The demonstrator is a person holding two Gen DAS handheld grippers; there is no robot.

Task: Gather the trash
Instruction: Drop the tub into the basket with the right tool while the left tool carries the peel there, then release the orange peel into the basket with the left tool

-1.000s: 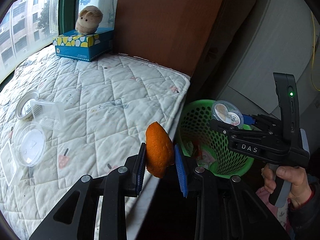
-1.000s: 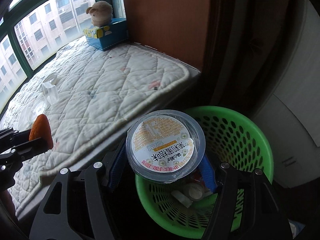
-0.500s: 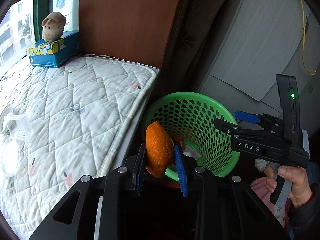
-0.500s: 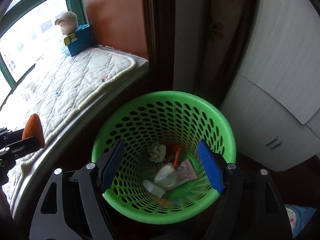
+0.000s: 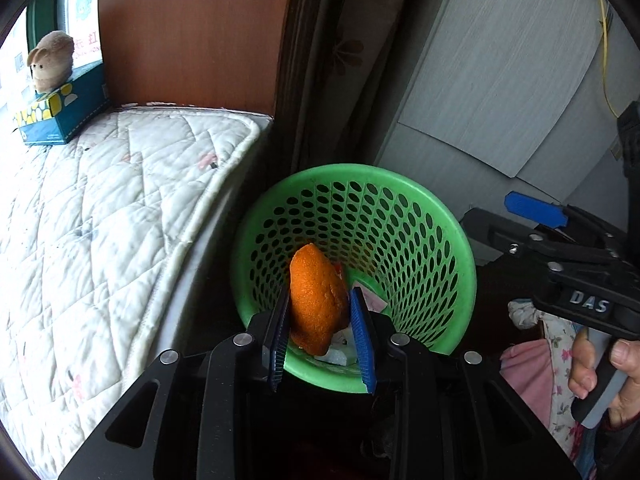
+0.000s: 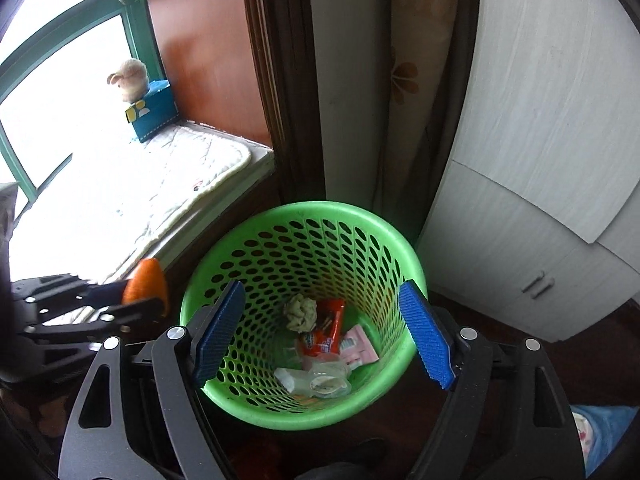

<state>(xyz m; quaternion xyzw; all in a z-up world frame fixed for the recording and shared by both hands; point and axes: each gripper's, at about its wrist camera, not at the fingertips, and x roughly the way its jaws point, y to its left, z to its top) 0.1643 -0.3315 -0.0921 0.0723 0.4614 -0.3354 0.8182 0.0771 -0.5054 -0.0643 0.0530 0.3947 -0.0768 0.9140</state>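
Note:
My left gripper (image 5: 320, 336) is shut on an orange peel (image 5: 316, 300) and holds it over the near rim of the green mesh basket (image 5: 440, 232). In the right wrist view the peel (image 6: 146, 282) sits just left of the basket (image 6: 360, 220). My right gripper (image 6: 324, 336) is open and empty above the basket, which holds a crumpled paper ball (image 6: 300, 312), a red wrapper (image 6: 328, 330), a pink packet (image 6: 356, 346) and a clear plastic cup (image 6: 320, 378).
A quilted white mattress (image 5: 100, 216) lies left of the basket, with a blue tissue box (image 5: 60, 120) and a plush toy (image 5: 50, 60) at its far end. White cabinet doors (image 6: 540, 160) stand right of the basket. A dark wooden frame (image 6: 280, 80) rises behind it.
The right gripper opened and dropped the lidded plastic cup into the basket, then drew back a little. The left gripper carried the orange peel from over the mattress to over the basket.

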